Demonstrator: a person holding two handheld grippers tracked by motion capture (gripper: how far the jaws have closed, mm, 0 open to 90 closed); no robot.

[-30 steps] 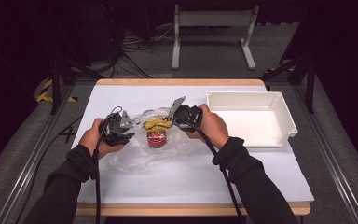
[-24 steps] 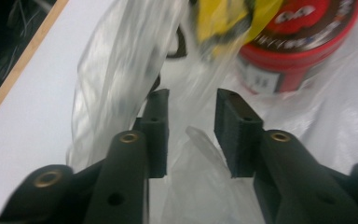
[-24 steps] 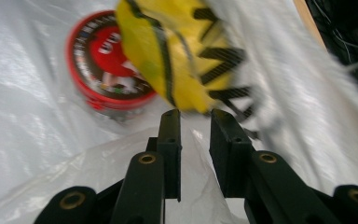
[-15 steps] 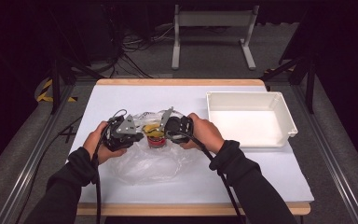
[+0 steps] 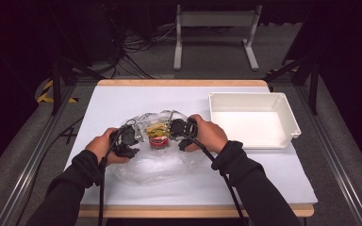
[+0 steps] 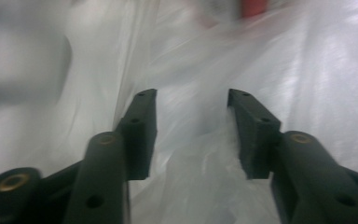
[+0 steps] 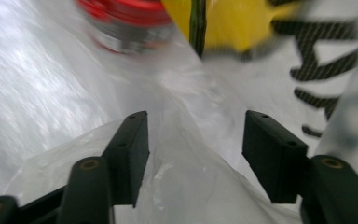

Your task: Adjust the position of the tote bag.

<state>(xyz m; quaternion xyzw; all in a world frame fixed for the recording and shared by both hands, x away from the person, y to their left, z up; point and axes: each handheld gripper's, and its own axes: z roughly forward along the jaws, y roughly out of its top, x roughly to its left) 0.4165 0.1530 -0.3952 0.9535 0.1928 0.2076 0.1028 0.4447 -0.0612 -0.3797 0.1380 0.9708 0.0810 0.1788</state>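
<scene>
No brand or label can be read: the right gripper view shows bold black strokes of lettering on white packaging (image 7: 326, 70), too blurred and cropped to make out, beside a yellow item (image 7: 228, 23) and a red-lidded container (image 7: 130, 21) with a pale blurred band below the lid; by count there is one clear plastic bag (image 5: 155, 162), one red container (image 5: 158, 142), one yellow item (image 5: 154, 129), one white tray (image 5: 252, 120) and two grippers; the bag lies crumpled at the middle of the white bench (image 5: 113, 101), the red container and yellow item standing at its far opening between the two grippers, the tray well apart at the right and holding nothing that can be seen; the left gripper (image 5: 133, 137) sits at the bag's left edge and its jaws have just been opening, now parted about halfway with bag film lying loose between the pads (image 6: 142, 126) and not pinched; the right gripper (image 5: 173, 127) sits at the bag's right edge beside the container and its jaws have likewise just been opening, now standing apart with a fold of film rising between them, untouched by the pads (image 7: 130, 149); against the earlier frames both hands sit lower and closer to the bench, and the bag's mouth, earlier lifted, now sags around the container.
</scene>
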